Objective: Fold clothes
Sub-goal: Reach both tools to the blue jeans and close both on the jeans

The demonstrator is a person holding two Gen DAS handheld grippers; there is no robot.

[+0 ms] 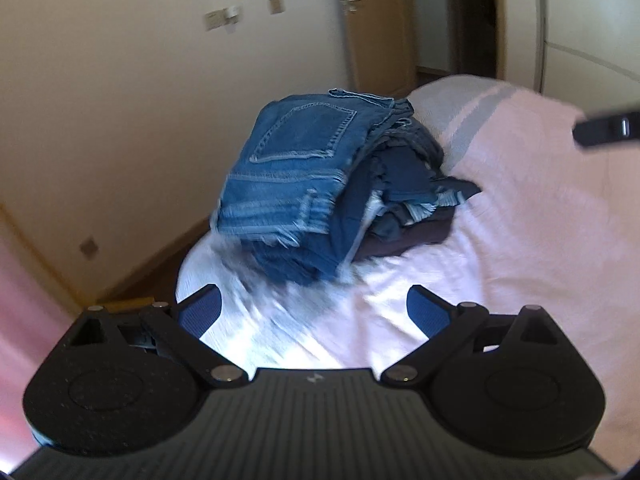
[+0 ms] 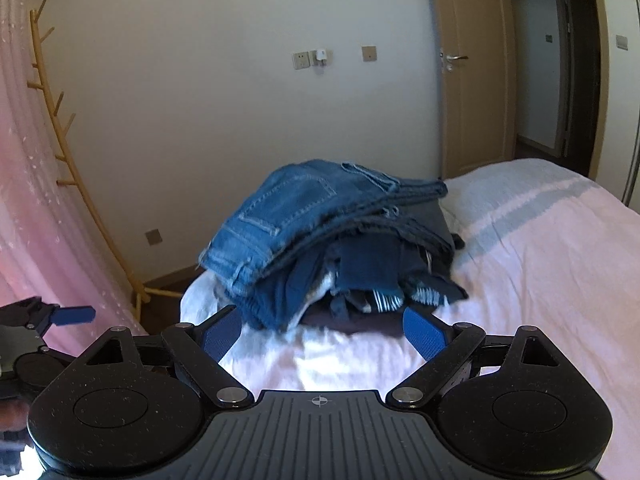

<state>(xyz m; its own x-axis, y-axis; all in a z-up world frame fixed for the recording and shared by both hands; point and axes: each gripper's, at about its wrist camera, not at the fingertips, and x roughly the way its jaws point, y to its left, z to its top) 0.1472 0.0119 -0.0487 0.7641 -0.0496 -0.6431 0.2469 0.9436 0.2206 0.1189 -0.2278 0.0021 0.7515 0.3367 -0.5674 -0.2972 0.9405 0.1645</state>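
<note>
A pile of folded clothes (image 1: 340,184) sits on the bed near its corner, with folded blue jeans (image 1: 296,152) on top, back pocket up, over darker and striped garments. The same pile (image 2: 336,252) shows in the right wrist view with the jeans (image 2: 288,216) on top. My left gripper (image 1: 314,308) is open and empty, just short of the pile above the sheet. My right gripper (image 2: 322,332) is open and empty, close to the pile's near edge. The left gripper's blue finger (image 2: 74,315) shows at the left of the right wrist view.
The bed has a pale pink sheet (image 1: 520,220) with a grey stripe. A cream wall with sockets (image 2: 304,60) lies behind. A wooden door (image 2: 472,80) stands at the right, a wooden rack (image 2: 80,184) and pink curtain (image 2: 24,200) at the left.
</note>
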